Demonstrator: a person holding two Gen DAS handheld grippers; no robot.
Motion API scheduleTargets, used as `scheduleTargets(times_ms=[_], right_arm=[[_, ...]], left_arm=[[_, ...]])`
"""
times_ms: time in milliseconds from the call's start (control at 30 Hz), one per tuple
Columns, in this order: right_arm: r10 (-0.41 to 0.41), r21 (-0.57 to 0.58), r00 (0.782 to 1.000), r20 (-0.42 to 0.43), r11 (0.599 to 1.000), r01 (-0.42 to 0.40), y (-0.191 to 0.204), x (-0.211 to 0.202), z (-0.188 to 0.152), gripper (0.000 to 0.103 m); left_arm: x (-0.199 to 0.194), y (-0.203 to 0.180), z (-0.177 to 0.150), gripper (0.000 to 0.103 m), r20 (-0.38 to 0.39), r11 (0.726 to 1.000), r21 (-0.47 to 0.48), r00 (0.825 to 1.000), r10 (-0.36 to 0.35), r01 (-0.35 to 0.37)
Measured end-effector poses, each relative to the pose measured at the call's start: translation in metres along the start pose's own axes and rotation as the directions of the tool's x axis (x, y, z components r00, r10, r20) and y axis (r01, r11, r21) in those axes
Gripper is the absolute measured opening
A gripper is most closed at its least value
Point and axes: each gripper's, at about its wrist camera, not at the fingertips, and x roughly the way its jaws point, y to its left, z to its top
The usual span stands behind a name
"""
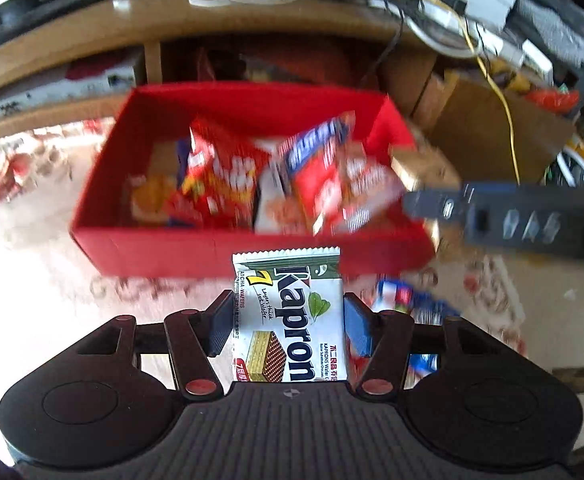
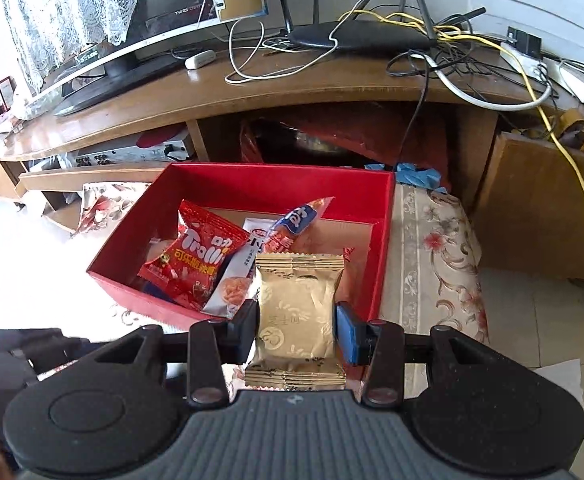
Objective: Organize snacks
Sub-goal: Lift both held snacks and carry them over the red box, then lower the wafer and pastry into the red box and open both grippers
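Kapron wafer pack [image 1: 292,320] clamped in left gripper [image 1: 288,326], just near side of red box [image 1: 164,252]. Gold pastry packet [image 2: 296,312] pinched in right gripper [image 2: 296,330], over box's near right corner. Box already holds Trolli bag [image 2: 196,256], other snacks. Advice: carry each past near wall, release over bare floor at right, one hand at a time.

Home living room: lace-draped TV [image 2: 104,28], router [image 2: 355,36] on wooden TV stand [image 2: 292,88], floral rug [image 2: 439,248].
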Motion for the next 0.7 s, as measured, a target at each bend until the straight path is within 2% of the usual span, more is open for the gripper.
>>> scheduleTargets(times_ms=[333, 700], right_arm=[[-0.006, 0.001, 1.000, 0.024, 1.000, 0.006, 0.006, 0.023, 0.031, 0.039], [-0.019, 0.001, 1.000, 0.003, 1.000, 0.019, 0.004, 0.054, 0.046, 0.039]], left_arm=[[0.013, 0.011, 0.044, 0.064, 0.070, 0.996, 0.005, 0.994, 0.084, -0.085], [0.035, 0.019, 0.062, 0.064, 0.070, 0.990, 0.017, 0.988, 0.135, -0.137]])
